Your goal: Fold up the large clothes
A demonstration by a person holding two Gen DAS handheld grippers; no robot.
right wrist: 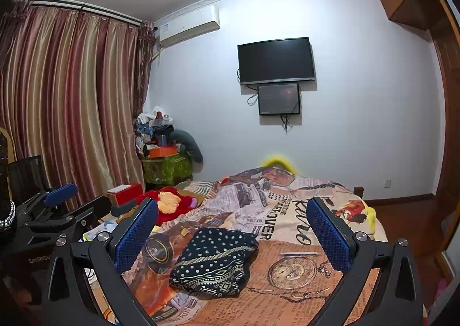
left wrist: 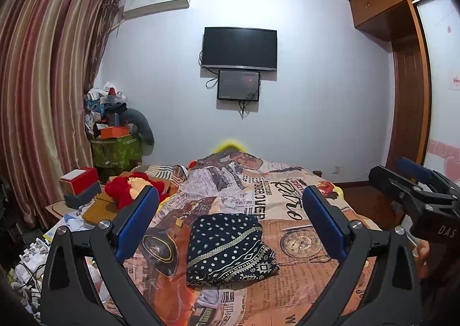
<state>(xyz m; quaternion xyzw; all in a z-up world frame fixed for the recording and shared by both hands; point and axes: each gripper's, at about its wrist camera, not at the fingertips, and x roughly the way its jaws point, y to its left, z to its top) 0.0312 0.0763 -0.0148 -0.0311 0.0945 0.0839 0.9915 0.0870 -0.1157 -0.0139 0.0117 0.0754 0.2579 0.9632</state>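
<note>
Left wrist view: the folded garment point(left wrist: 230, 248), dark navy with white dots and geometric bands, lies as a compact rectangle at lower centre on the newsprint-patterned bedspread point(left wrist: 287, 291). The left gripper point(left wrist: 230, 208) frames it, jaws spread wide and empty. The right gripper point(left wrist: 414, 182) enters at the right edge, also spread apart. A red plush toy point(left wrist: 126, 188) sits at left centre; a wall television point(left wrist: 240, 48) hangs above.

Right wrist view: the garment point(right wrist: 212, 261) lies lower centre, its near edge rumpled. The right gripper point(right wrist: 233, 219) stands wide around it, holding nothing. The left gripper point(right wrist: 74, 199) shows at the left edge beside striped curtains point(right wrist: 72, 101).
</note>
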